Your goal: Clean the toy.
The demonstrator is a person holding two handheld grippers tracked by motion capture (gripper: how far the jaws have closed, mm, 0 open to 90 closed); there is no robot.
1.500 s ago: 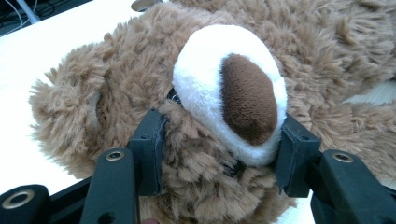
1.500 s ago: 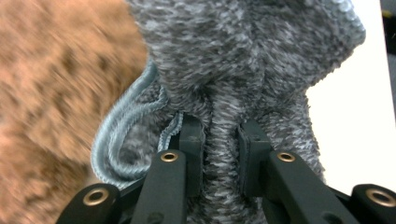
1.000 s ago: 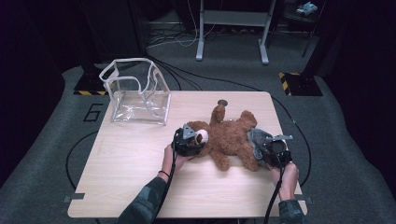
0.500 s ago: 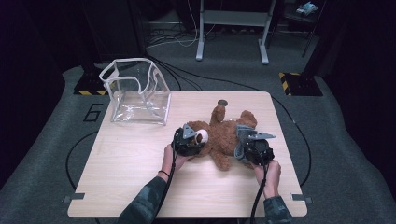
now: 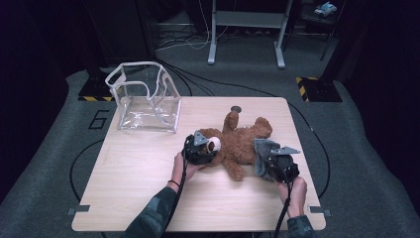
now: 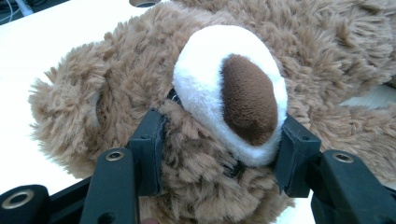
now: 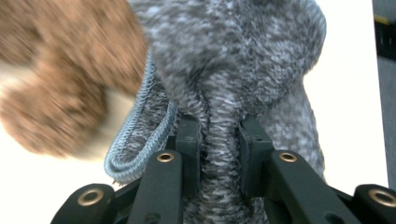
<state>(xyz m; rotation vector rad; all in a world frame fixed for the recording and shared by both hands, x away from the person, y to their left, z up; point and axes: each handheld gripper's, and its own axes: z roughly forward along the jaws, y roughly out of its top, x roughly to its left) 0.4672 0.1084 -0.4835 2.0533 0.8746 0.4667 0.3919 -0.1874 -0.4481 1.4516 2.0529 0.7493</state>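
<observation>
The left gripper [image 5: 200, 148] clamps the teddy bear [image 5: 237, 144] by its head, anchoring it. At its four o'clock, the right gripper [image 5: 275, 161] pinches a bunched grey sock [image 7: 233, 60], jaws nearly together, likely to dress a leg.

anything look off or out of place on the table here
The clear bag at the far left corner sags, its rim crumpled. The teddy bear lies sprawled on its back, with a grey sock bunched in the right gripper.
</observation>
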